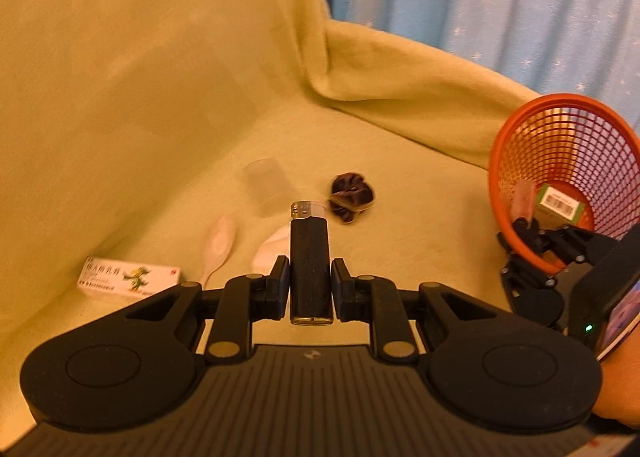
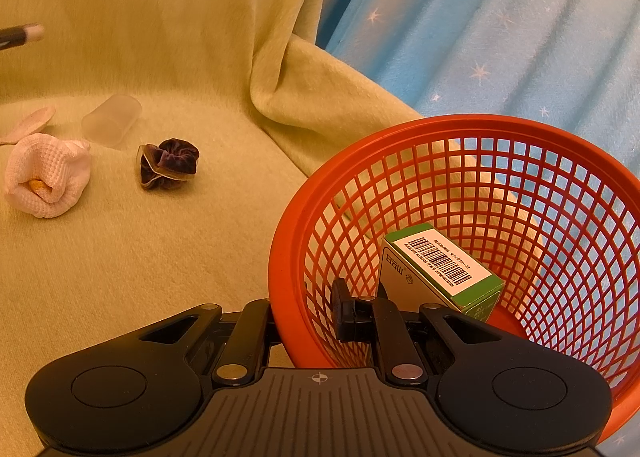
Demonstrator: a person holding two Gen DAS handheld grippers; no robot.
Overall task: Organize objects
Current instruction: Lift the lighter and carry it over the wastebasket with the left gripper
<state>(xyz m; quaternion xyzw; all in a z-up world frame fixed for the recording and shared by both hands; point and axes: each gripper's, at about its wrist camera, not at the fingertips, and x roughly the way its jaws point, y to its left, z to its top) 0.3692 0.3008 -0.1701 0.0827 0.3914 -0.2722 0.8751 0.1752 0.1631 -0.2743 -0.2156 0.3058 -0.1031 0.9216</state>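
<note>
My left gripper (image 1: 310, 285) is shut on a black lighter (image 1: 310, 261) and holds it upright above the yellow-green blanket. My right gripper (image 2: 308, 313) is shut on the rim of an orange mesh basket (image 2: 280, 257), one finger inside and one outside. The basket also shows at the right of the left wrist view (image 1: 520, 161), tilted. A green and white box (image 2: 440, 273) lies inside it. On the blanket lie a dark velvet scrunchie (image 2: 168, 169), a rolled white cloth (image 2: 44, 181), a clear plastic cup (image 2: 112, 119) on its side, and a white spoon (image 1: 218, 245).
A white medicine box (image 1: 130, 279) lies on the blanket at the left. The blanket rises into a backrest (image 1: 160, 57) behind the objects. A blue starred curtain (image 2: 500, 25) hangs at the right behind the basket.
</note>
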